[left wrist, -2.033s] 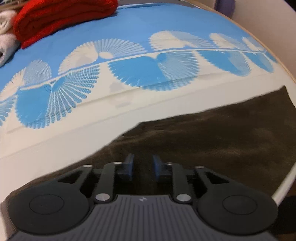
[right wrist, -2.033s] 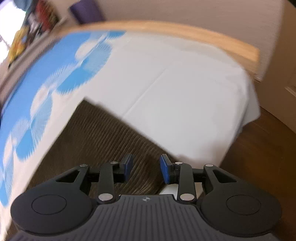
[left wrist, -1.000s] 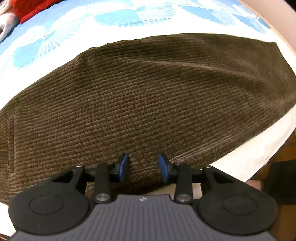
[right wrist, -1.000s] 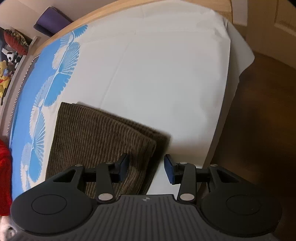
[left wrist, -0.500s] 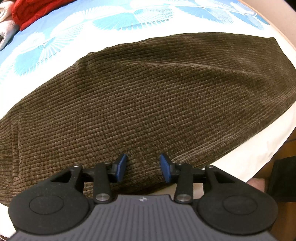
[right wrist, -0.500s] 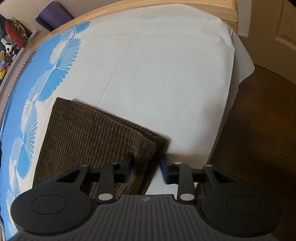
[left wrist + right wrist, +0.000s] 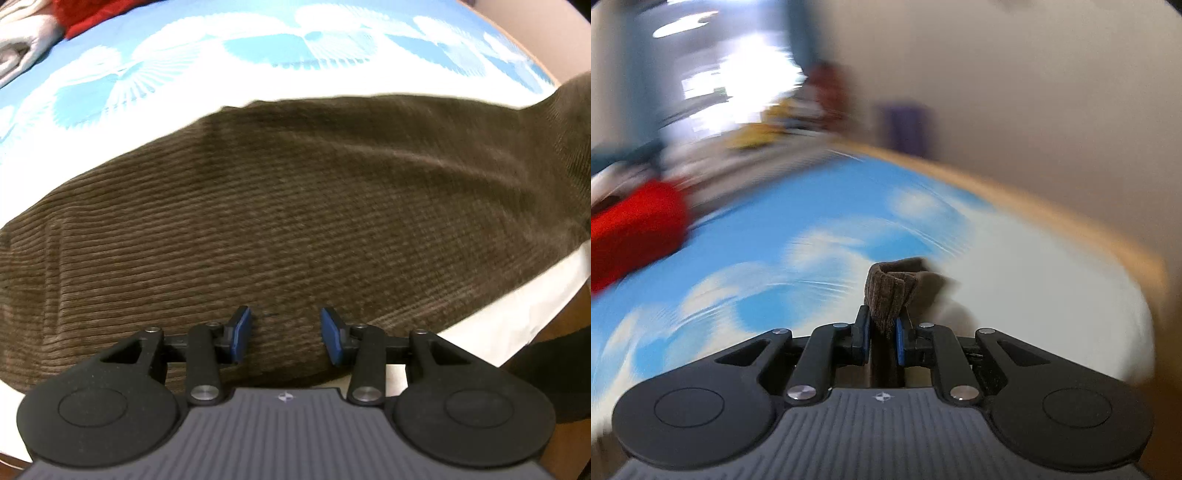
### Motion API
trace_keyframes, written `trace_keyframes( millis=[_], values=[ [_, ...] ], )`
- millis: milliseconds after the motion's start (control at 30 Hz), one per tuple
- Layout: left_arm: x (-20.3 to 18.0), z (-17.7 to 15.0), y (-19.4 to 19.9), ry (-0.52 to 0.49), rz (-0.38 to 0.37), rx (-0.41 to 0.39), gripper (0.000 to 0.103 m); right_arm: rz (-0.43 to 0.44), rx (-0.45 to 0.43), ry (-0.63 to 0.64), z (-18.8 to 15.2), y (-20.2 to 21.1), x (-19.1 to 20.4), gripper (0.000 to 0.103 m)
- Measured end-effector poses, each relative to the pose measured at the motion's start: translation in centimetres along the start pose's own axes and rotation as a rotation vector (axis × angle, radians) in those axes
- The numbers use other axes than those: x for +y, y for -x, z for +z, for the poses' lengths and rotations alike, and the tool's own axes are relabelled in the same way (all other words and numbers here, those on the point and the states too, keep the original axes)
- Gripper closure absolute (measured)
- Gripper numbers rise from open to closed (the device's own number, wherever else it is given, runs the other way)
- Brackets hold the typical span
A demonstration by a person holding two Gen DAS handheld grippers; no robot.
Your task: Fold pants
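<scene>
So the right gripper (image 7: 882,341) has now clamped the hem of the pants (image 7: 295,229) and lifted it off the bed (image 7: 517,299), starting the fold; the left gripper (image 7: 286,334) hovers spread over them.

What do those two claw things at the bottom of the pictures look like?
Both look alike: the left claw and right claw have matte black linkage arms with silver pivot pins, blue pads on the fingertips, two round black discs, and a ribbed grey body bearing a small emblem. No cables show.
</scene>
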State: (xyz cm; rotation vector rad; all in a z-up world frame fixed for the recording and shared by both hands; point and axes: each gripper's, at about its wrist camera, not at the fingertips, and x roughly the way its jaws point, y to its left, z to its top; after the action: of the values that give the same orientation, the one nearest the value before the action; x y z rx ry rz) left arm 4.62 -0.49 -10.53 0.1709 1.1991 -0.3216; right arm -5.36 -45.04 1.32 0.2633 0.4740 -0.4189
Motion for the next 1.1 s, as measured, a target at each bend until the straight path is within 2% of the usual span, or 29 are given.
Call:
trace_keyframes(
  millis=[100,167,233,267,333,400,433,467,500,533,600,667,767,867,1033,1100],
  values=[
    [2.0,-0.3,0.9,0.057,-0.005,-0.018,0.057,0.218,-0.082,0.262,-2.3,3.5,10.3,0.089],
    [3.1,-0.5,1.2,0.086,-0.002,-0.018,0.057,0.368,-0.074,0.442,-5.6,5.2,16.7,0.089],
    [4.1,-1.0,1.2,0.106,-0.002,-0.007,0.056,0.504,-0.001,0.588,-9.3,5.7,21.3,0.089],
    [4.5,-1.2,1.2,0.112,-0.002,-0.002,0.056,0.571,0.064,0.667,-12.0,5.6,23.4,0.088],
    [5.1,-1.6,1.2,0.121,-0.003,0.005,0.056,0.636,0.236,0.769,-16.6,4.4,26.0,0.088],
    [5.6,-1.8,1.3,0.131,-0.006,0.009,0.056,0.645,0.364,0.877,-21.3,3.6,27.3,0.087],
    [5.9,-1.9,1.4,0.14,-0.012,0.008,0.056,0.631,0.351,0.95,-22.9,4.0,27.7,0.081],
    [6.0,-1.9,1.4,0.148,-0.02,0.006,0.056,0.625,0.304,1.016,-23.5,4.7,28.0,0.073],
    [6.2,-1.8,1.5,0.157,-0.028,0.003,0.055,0.634,0.276,1.053,-23.4,5.4,28.4,0.07],
    [6.4,-1.7,1.5,0.166,-0.036,-0.001,0.055,0.664,0.264,1.037,-22.8,5.9,28.3,0.069],
    [6.8,-1.4,1.4,0.179,-0.045,-0.01,0.055,0.73,0.257,0.912,-20.7,6.3,27.5,0.062],
    [7.1,-1.0,1.4,0.205,-0.05,-0.027,0.055,0.725,0.252,0.834,-19.4,6.0,26.5,0.054],
    [7.5,-0.4,1.1,0.244,-0.047,-0.028,0.055,0.645,0.271,0.824,-19.4,3.9,26.1,0.054],
    [7.4,0.1,1.2,0.248,-0.044,-0.06,0.055,0.613,0.276,0.844,-20.0,2.5,26.6,0.054],
    [7.3,0.3,0.7,0.261,-0.036,-0.053,0.055,0.636,0.305,0.901,-21.8,1.8,27.8,0.055],
    [7.4,0.3,0.7,0.265,-0.025,-0.057,0.055,0.653,0.302,0.912,-21.9,1.8,28.3,0.061]
  ],
)
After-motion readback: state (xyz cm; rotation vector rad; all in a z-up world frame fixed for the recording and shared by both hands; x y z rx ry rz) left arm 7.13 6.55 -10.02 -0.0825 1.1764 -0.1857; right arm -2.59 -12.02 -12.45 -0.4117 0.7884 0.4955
